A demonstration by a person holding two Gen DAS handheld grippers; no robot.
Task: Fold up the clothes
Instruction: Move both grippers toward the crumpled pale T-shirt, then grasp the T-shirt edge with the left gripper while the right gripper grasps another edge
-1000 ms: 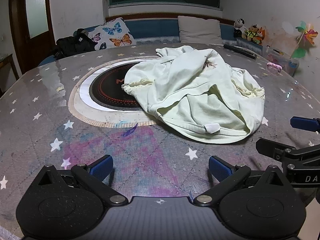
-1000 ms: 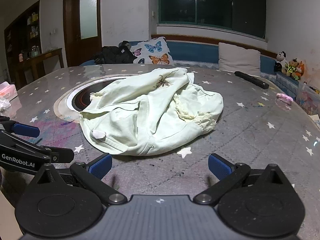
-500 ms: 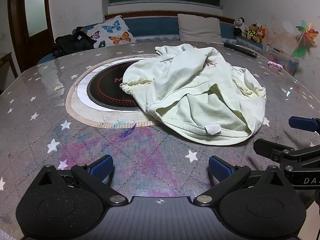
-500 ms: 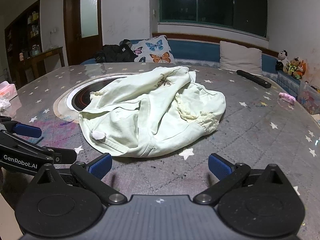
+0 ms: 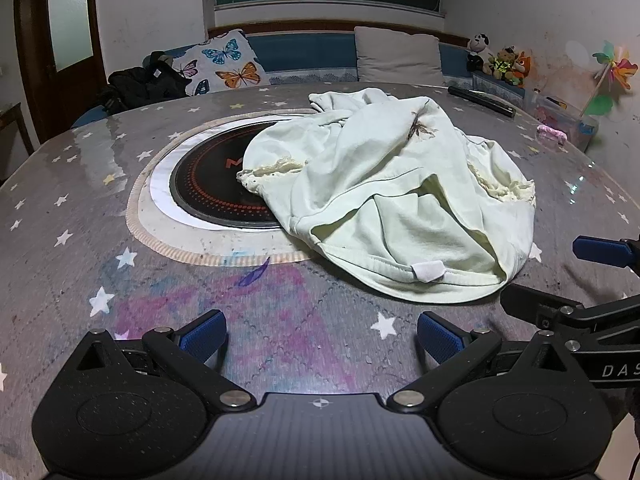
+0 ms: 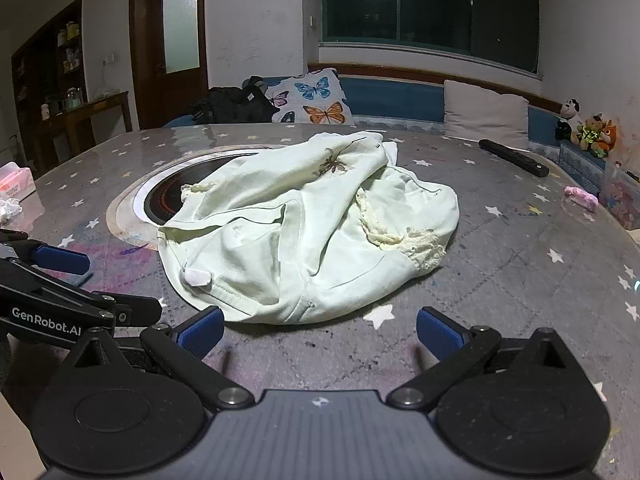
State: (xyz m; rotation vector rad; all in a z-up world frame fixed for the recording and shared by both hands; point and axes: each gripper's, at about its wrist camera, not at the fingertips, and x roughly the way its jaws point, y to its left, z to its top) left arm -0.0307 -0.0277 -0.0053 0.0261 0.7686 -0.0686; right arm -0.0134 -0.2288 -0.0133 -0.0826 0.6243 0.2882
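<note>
A pale green garment [image 5: 392,196] with lace trim and a small dark print lies crumpled in a heap on the round table, partly over the black induction plate [image 5: 216,184]. Its white label [image 5: 428,271] faces me at the near hem. In the right wrist view the same garment [image 6: 304,232] sits just ahead. My left gripper [image 5: 322,336] hovers open over the table short of the hem, holding nothing. My right gripper [image 6: 318,334] is open too, its blue pads close to the near edge of the cloth. Each gripper shows at the side of the other's view.
The table [image 5: 80,208] has a grey star-patterned cover with pink stains. A black remote [image 6: 514,158] and a small pink object [image 6: 582,197] lie at the far right. A tissue pack [image 6: 16,180] sits at the left edge. Cushions and a dark bag line the bench behind.
Both grippers have edged forward toward the garment, which now looks slightly nearer. The cloth itself has not moved and both grippers stay open.
</note>
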